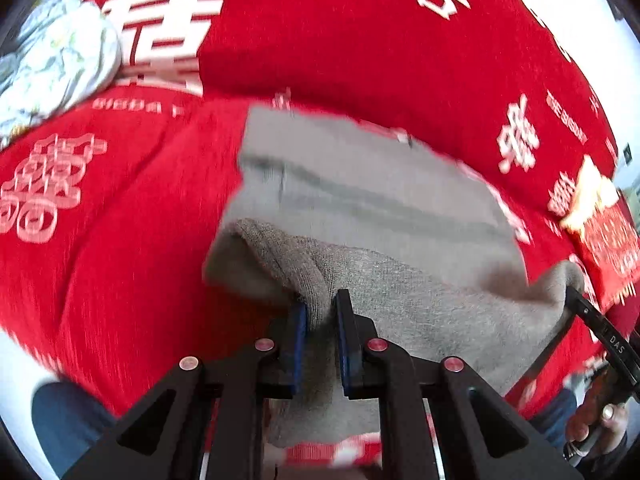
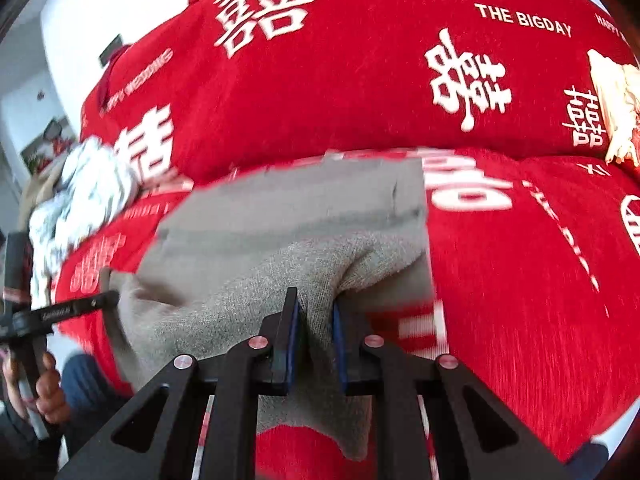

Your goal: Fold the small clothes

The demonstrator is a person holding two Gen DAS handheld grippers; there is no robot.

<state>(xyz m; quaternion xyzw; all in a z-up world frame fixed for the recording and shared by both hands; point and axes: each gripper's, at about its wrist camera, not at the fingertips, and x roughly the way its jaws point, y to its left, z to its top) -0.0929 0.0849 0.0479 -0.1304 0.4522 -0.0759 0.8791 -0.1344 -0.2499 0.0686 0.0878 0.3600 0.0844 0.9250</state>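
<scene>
A small grey knit garment [image 1: 380, 216] lies on a red sofa cover with white characters [image 1: 320, 48]. My left gripper [image 1: 320, 308] is shut on its near left corner and lifts it. My right gripper [image 2: 314, 306] is shut on the near right corner of the same grey garment [image 2: 288, 220]. The near edge hangs between the two grippers, above the rest of the cloth. The right gripper shows at the right edge of the left wrist view [image 1: 576, 300]. The left gripper shows at the left of the right wrist view [image 2: 108, 300].
A crumpled white patterned cloth [image 1: 56, 60] lies at the back left of the sofa, also in the right wrist view [image 2: 80, 196]. A red cushion with a cream fringe [image 1: 604, 220] sits at the right. The sofa back [image 2: 360, 60] rises behind the garment.
</scene>
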